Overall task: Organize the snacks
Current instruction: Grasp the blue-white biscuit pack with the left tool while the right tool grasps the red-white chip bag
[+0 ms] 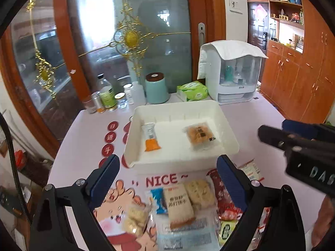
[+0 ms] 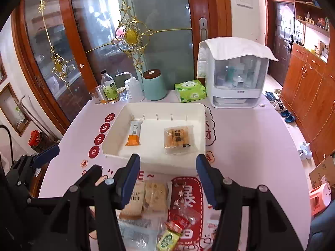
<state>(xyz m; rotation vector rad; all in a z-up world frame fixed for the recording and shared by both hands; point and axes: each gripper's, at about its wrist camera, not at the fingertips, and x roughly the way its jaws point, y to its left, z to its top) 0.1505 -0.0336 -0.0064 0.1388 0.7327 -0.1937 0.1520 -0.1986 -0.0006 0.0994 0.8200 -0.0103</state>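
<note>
**Both hand-held grippers spread over the snack pile, tray two snacks full**

Left hand-held gripper [image 1: 167, 179] hung with its jaws spread wide and nothing between them, and I had it low over the loose snack pile [image 1: 184, 207] at the near edge of the tabletop [image 1: 83, 150]. Under it lay a cream biscuit pack [image 1: 179, 205] with dark lettering, a pale crumbly bar [image 1: 201, 192] just beside it, a small blue-and-white packet [image 1: 158, 200] on the other side, and a red wrapper [image 1: 225, 200] partly behind my right-side finger.

Over to my right hand-held gripper [image 2: 168, 179]: jaws apart too, empty, and hovering above the same heap, the cream pack and the pale bar showing between its fingers, a green packet [image 2: 167, 239] lower down.

Ahead of both sat the white tray [image 1: 182, 106], flat on the tabletop. In it lay two snacks, well apart: an orange-and-white stick packet [image 1: 151, 137] towards the left, and a clear-wrapped golden pastry [image 1: 200, 135] towards the right.

Behind the tray stood a teal canister [image 1: 157, 87] with a brown lid, a green tissue pack [image 1: 192, 91], some bottles [image 1: 107, 94] and a white cabinet [image 1: 230, 73] draped with a cloth.
</note>
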